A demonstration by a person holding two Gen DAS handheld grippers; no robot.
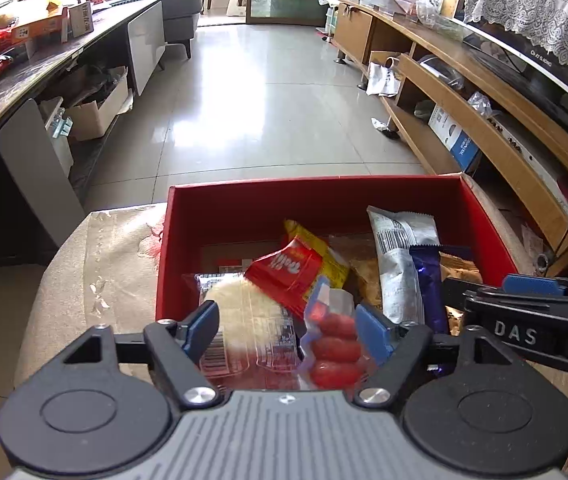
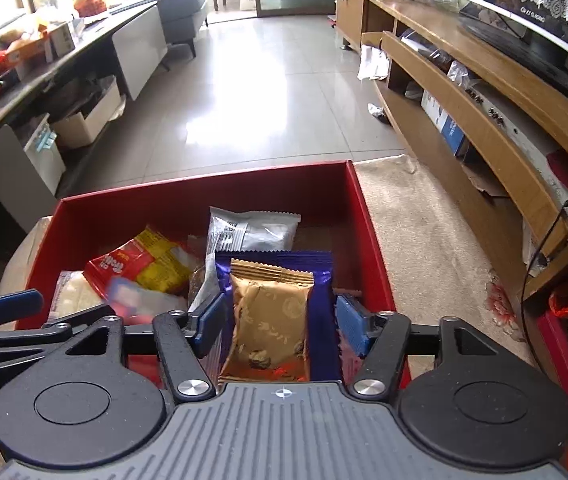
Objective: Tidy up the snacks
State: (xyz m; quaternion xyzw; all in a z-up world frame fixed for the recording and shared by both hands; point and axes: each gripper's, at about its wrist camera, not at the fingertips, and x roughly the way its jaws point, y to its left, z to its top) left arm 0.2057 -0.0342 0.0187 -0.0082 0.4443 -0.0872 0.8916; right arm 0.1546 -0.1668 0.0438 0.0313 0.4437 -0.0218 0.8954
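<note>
Snacks fill the red cardboard box (image 1: 244, 208) at the bottom middle of both views, sitting on a beige flowered cloth (image 1: 116, 248).

Your left gripper (image 1: 288, 330) hangs low at the near edge of the box. Its blue pads are spread wide, one on each side of a clear pack of red sausages (image 1: 334, 344) and a clear pack with a white cake inside (image 1: 244, 320). I cannot tell if the pads touch either pack; they look loose, as if you just let go or are about to pick.

Your right gripper (image 2: 280, 324) is in the lower middle of its view. Its jaws are open a good way, with a purple wrapper (image 2: 322, 312) and a gold snack bag (image 2: 268, 320) standing up between them. The left pad seems to touch the purple edge, but the right pad sits just beside it, so I cannot tell if you really hold them.

Standing them on end likely saves room. A grey foil pack (image 2: 252, 230) leans behind them, with red and yellow bags (image 2: 144, 264) to the left.
</note>
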